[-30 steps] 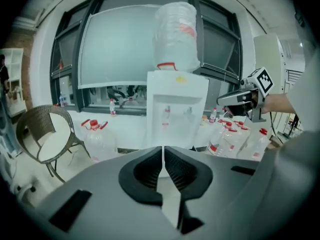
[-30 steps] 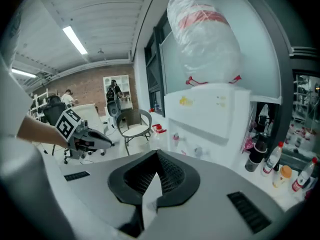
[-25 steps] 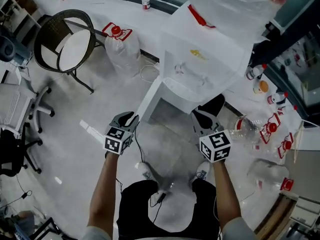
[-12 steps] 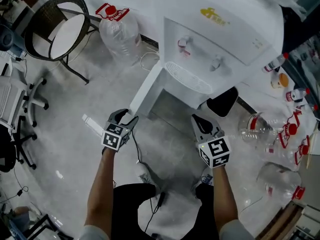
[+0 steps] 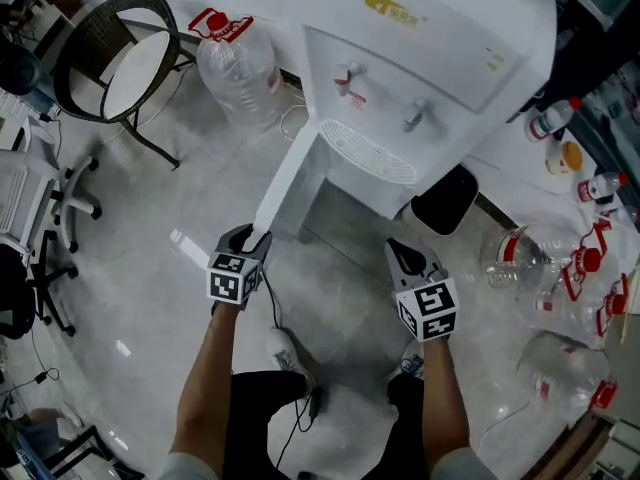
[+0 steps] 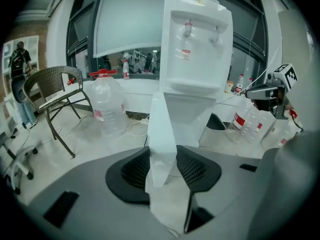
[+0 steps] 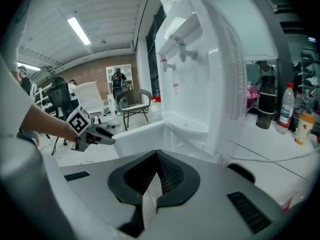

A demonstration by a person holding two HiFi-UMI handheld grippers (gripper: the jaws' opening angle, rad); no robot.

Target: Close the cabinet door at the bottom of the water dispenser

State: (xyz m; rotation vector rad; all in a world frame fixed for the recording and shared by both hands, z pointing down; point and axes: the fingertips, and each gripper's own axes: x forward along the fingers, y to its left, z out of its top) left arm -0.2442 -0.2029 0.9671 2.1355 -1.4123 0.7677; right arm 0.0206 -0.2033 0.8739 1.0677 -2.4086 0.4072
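I am looking down on the tall white plastic water dispenser [image 5: 430, 48], which fills the upper middle of the head view. The white cabinet door [image 5: 287, 178] at its bottom stands swung wide open, a narrow panel running from the cabinet toward the lower left of the frame. The left gripper [image 5: 252, 238] sits at the free end of that door. In the left gripper view the door's edge rises upright between the two black pads [image 6: 135, 168] and fills the gap. The jaws have just been closing, so I read them as clamped on the panel. The right gripper [image 5: 402, 253] hangs right of centre over the grey floor [image 5: 340, 288] in front of the open cabinet, apart from the door. Its own view shows the jaw tips pressed together with nothing between them (the dispenser's taps [image 7: 181, 51] and drip tray [image 7: 187, 123] loom just beyond). A brown wicker chair [image 5: 120, 63] is in the upper left, and a large clear water jug with a red cap [image 5: 235, 63] stands beside the dispenser. A black bin [image 5: 445, 200] sits at the dispenser's right foot, and several clear bottles with red labels [image 5: 525, 258] are scattered along the right edge.
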